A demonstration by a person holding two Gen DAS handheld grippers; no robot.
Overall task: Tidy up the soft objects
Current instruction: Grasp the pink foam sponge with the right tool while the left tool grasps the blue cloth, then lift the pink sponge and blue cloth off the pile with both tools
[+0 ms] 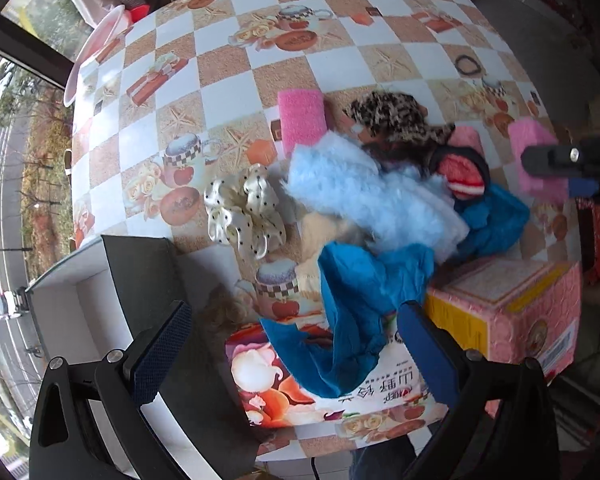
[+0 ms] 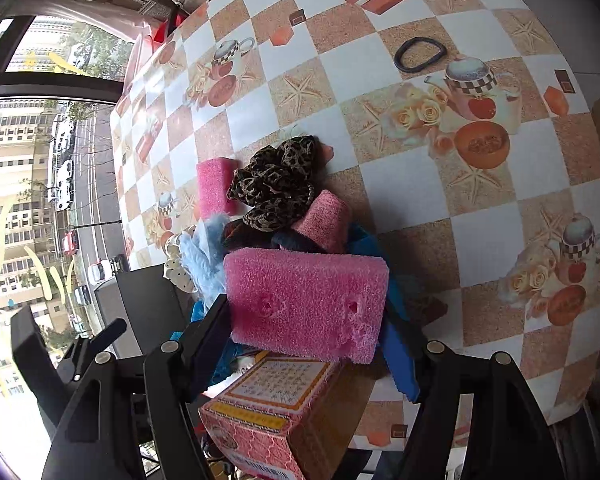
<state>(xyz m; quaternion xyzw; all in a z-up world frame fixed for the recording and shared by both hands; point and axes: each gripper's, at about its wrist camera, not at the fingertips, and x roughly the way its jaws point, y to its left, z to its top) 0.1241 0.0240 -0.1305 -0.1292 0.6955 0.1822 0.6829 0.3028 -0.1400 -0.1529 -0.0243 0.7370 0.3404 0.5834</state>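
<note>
A heap of soft things lies on the chequered tablecloth (image 1: pixel 228 68): a leopard scrunchie (image 1: pixel 392 116) (image 2: pixel 276 184), a light blue fluffy piece (image 1: pixel 364 196), a white dotted scrunchie (image 1: pixel 244 212), a blue cloth (image 1: pixel 360 308) and a pink sponge (image 1: pixel 302 120) (image 2: pixel 216 186). My right gripper (image 2: pixel 304 332) (image 1: pixel 556 168) is shut on another pink sponge (image 2: pixel 304 300) (image 1: pixel 532 152), held above the heap's right side. Pointing straight down over the heap's near edge, my left gripper (image 1: pixel 296 320) is open, with the blue cloth's end lying loose between its fingers.
A pink carton (image 1: pixel 508 308) (image 2: pixel 276 408) stands at the table's near edge, under the held sponge. An open box with a dark flap (image 1: pixel 140 280) sits near left. A black hair ring (image 2: pixel 420 54) (image 1: pixel 467 65) lies farther back. A third pink sponge (image 2: pixel 326 220) leans in the heap.
</note>
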